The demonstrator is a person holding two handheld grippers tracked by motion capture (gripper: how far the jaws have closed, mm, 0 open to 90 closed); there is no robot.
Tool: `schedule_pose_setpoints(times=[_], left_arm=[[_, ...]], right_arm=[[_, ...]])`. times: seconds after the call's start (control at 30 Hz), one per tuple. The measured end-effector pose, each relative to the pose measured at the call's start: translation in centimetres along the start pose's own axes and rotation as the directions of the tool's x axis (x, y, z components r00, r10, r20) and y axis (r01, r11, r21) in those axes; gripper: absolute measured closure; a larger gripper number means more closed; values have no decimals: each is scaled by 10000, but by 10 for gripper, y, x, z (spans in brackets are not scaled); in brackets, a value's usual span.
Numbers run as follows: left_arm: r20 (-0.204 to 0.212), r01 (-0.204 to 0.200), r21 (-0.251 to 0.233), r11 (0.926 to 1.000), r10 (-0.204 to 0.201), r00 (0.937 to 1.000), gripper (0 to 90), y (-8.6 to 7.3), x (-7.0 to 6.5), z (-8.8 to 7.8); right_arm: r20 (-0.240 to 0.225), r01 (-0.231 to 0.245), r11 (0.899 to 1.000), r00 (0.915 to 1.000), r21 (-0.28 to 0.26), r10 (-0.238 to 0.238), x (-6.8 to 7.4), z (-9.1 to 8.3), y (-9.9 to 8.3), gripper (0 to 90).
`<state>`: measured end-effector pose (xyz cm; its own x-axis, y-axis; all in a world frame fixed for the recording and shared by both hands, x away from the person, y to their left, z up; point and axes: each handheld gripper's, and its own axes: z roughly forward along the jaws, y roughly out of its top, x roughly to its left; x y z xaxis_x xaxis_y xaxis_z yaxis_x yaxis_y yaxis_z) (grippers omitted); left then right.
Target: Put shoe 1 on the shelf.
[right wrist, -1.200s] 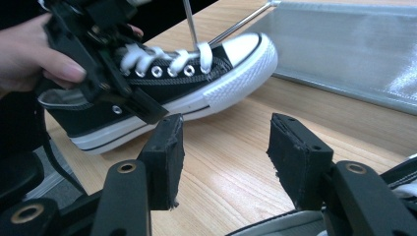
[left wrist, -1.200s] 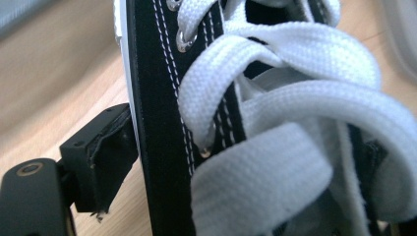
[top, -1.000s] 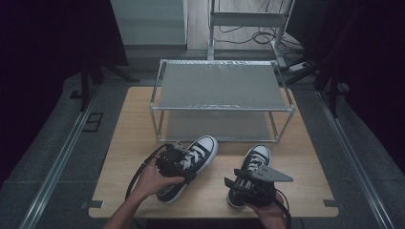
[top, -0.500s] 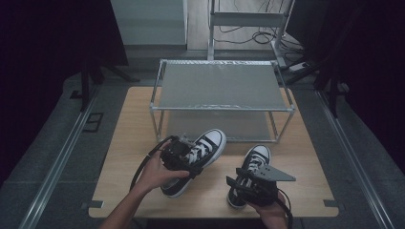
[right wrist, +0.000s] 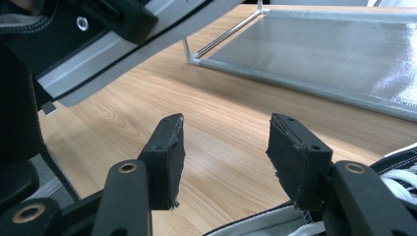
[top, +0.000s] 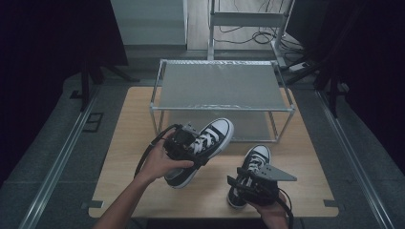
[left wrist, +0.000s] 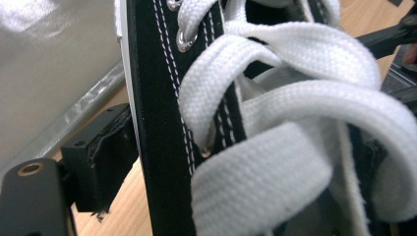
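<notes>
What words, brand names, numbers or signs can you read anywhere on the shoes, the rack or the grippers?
None can be read.
Lifted sneaker, held in the left gripper: laces, eyelets and stitching, no lettering visible.
Second sneaker on the table by the right gripper: no label legible.
Metal rack: plain, no markings.

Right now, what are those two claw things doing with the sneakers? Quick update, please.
Left gripper clamped on the left sneaker, held above the table. Right gripper open, empty, over the right sneaker. Rack just ahead.
</notes>
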<state>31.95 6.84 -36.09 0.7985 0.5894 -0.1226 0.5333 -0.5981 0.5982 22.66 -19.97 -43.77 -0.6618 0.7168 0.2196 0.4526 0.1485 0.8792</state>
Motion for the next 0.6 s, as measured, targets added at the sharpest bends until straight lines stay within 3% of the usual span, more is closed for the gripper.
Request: schedule_pose_setpoints(times=[0.23, 0.6], left_arm=[[-52, -225, -48, 9997, 225, 9997, 137, 18, -1, -8], [92, -176, -129, 9998, 177, 9998, 137, 44, 2, -15]], right_arm=[[17, -29, 10000, 10000, -11, 29, -1, 1, -1, 476], [-15, -30, 10000, 10000, 57, 30, -1, 3, -2, 476]])
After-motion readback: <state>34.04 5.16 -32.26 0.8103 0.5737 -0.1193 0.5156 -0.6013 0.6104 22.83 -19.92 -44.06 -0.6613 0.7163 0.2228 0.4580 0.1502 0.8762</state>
